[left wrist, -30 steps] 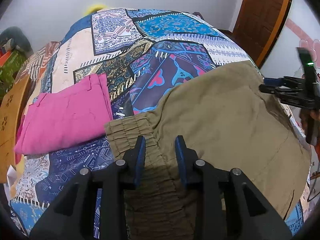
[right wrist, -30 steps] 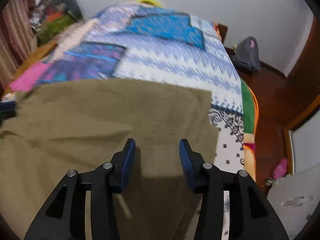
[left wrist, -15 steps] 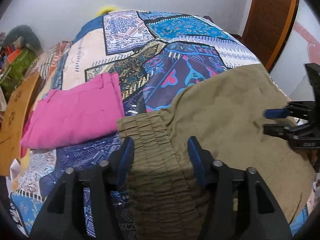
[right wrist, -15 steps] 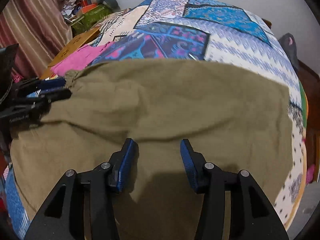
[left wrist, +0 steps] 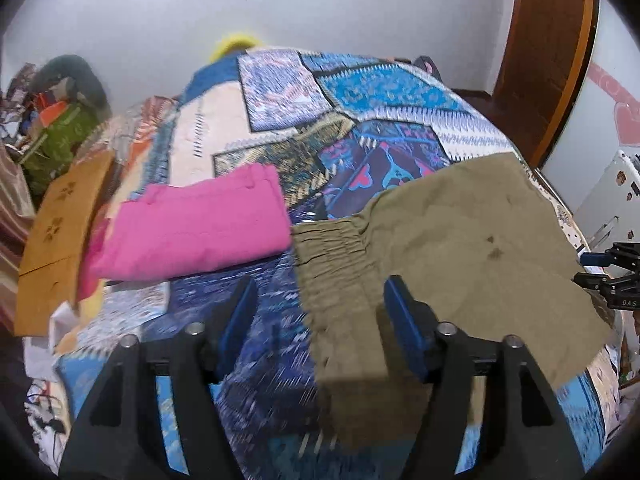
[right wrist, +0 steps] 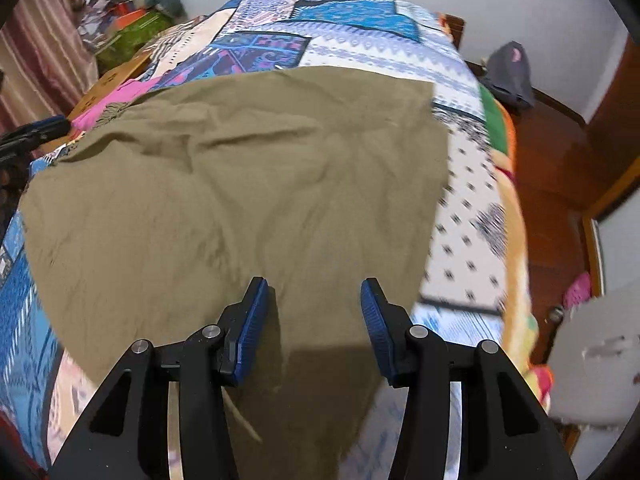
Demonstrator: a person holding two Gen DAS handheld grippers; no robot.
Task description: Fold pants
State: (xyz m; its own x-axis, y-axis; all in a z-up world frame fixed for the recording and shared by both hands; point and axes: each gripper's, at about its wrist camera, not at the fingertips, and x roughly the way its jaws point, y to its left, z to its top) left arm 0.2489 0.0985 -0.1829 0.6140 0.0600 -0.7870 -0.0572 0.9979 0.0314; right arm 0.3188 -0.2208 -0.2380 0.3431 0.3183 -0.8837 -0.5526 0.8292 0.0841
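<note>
While both grippers hang over the near edge of the bed [left wrist: 400, 92], each has its two blue-padded fingers spread apart and holding nothing. The left gripper [left wrist: 318, 316] sits above the elastic waistband [left wrist: 332, 248] of the one pair of olive pants [right wrist: 240, 184]; its left finger is over bare patchwork bedspread, its right finger over the fabric. The right gripper [right wrist: 314, 320] hovers over the leg end of the pants, near the bed's right edge.

The pants lie spread flat across the near half of the bed, folded lengthwise, lightly creased. Just beside the waistband, toward the left edge, lies one folded pink garment [left wrist: 196, 228]. Beyond the left edge are a brown cardboard box [left wrist: 56, 232] and a pile of clutter. Past the far edge stands the white wall, with a wooden door [left wrist: 548, 52] on the right.
</note>
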